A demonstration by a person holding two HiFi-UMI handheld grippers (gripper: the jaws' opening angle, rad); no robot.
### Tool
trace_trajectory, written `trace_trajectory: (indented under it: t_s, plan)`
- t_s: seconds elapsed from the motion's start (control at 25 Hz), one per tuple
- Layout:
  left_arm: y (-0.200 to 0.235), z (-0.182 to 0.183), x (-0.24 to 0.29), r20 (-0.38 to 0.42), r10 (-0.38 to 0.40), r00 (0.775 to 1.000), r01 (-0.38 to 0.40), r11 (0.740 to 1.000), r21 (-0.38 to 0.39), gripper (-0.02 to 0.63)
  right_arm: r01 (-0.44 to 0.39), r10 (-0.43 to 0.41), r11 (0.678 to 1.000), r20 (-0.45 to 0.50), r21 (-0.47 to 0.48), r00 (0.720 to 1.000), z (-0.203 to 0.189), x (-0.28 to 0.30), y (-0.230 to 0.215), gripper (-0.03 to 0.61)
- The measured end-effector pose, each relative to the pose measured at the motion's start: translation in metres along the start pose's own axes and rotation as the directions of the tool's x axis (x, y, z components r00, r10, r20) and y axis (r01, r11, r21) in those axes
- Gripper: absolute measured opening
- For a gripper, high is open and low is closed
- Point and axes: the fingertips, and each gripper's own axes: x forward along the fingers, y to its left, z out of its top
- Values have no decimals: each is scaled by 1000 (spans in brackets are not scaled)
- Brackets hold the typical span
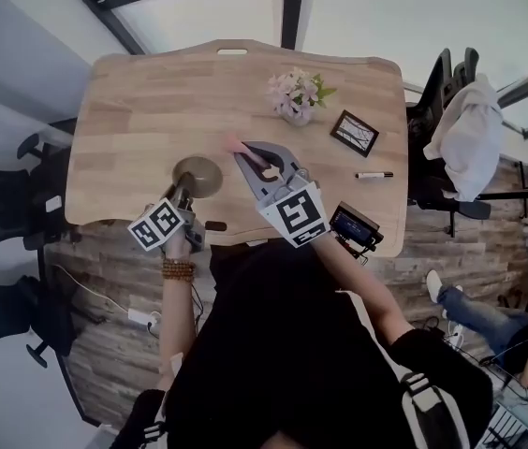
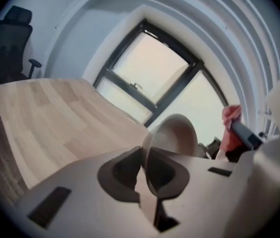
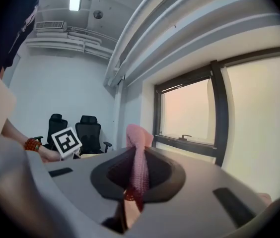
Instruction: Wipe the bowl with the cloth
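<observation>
A tan bowl (image 1: 198,173) stands tipped near the front edge of the wooden table (image 1: 133,120). My left gripper (image 1: 183,193) is shut on its near rim. In the left gripper view the thin rim of the bowl (image 2: 177,133) runs down between the jaws of the left gripper (image 2: 145,155). My right gripper (image 1: 245,153) hangs just right of the bowl, shut on a pink cloth (image 1: 235,145). In the right gripper view the pink cloth (image 3: 139,155) is pinched upright in the right gripper (image 3: 135,170). From the left gripper view the cloth (image 2: 231,117) shows at the right.
A flower pot (image 1: 294,96), a small picture frame (image 1: 354,132) and a marker pen (image 1: 374,175) sit on the right half of the table. A black device (image 1: 356,225) lies at the front right edge. Office chairs (image 1: 2,204) stand left; a chair with white fabric (image 1: 470,134) stands right.
</observation>
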Motion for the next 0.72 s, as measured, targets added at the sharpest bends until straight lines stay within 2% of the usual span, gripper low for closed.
trace_trajectory:
  t_s: [0.08,0.24,0.44,0.56,0.72]
  plan:
    - [8,-39,20,-110,5,994,-5,1000,-1,17,20,-20,1000,-20,-6,1000,-5,-2,-2,20]
    - [17,-97,66,-241,-19,970,-9,993,-115,17,21,-22,999,-47,-27,999,-16,-2,0,20]
    - [53,-156,100,-393,91,915,-147,982,-115,18,-3,2,1000,-62,-22,998,-23,-7,4,20]
    - [64,-176,105,-446,106,889,-190,971,-148,18,-2,2,1000,-100,0,995,-33,-7,2,21]
    - [58,-192,110,-466,59,883,-178,960,-217,26,5,-3,1000,-122,16,992,-40,-9,-2,21]
